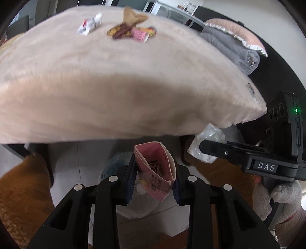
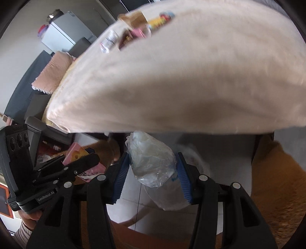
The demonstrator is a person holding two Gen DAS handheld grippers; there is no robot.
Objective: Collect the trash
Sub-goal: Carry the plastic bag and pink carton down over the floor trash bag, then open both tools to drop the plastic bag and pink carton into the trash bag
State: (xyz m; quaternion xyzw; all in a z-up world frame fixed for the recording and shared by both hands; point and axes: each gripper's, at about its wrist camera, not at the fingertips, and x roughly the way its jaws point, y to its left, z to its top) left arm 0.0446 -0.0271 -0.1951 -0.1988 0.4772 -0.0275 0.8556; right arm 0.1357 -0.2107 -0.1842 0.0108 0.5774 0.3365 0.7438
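My left gripper [image 1: 154, 183] is shut on a folded pink carton [image 1: 155, 166], held below the near edge of the cream-covered table [image 1: 114, 86]. My right gripper [image 2: 153, 172] is shut on a crumpled clear plastic bag [image 2: 151, 160], level with the left one. Each gripper also shows in the other's view: the right gripper [image 1: 202, 148] with the plastic bag [image 1: 208, 138], the left gripper [image 2: 80, 160] with the carton [image 2: 75, 154]. At the table's far side lie a white wrapper [image 1: 89, 24], a brown paper bag [image 1: 132, 16], a brown-yellow wrapper [image 1: 118, 31] and a pink packet [image 1: 140, 34].
A white bag-like container [image 2: 170, 199] sits on the tiled floor just beneath both grippers. An orange-brown rug [image 1: 23, 191] lies on either side. A folded grey blanket [image 1: 233, 47] and a pink pillow [image 1: 237, 28] lie on a dark sofa beyond the table. A gloved hand [image 1: 275, 195] holds the right gripper.
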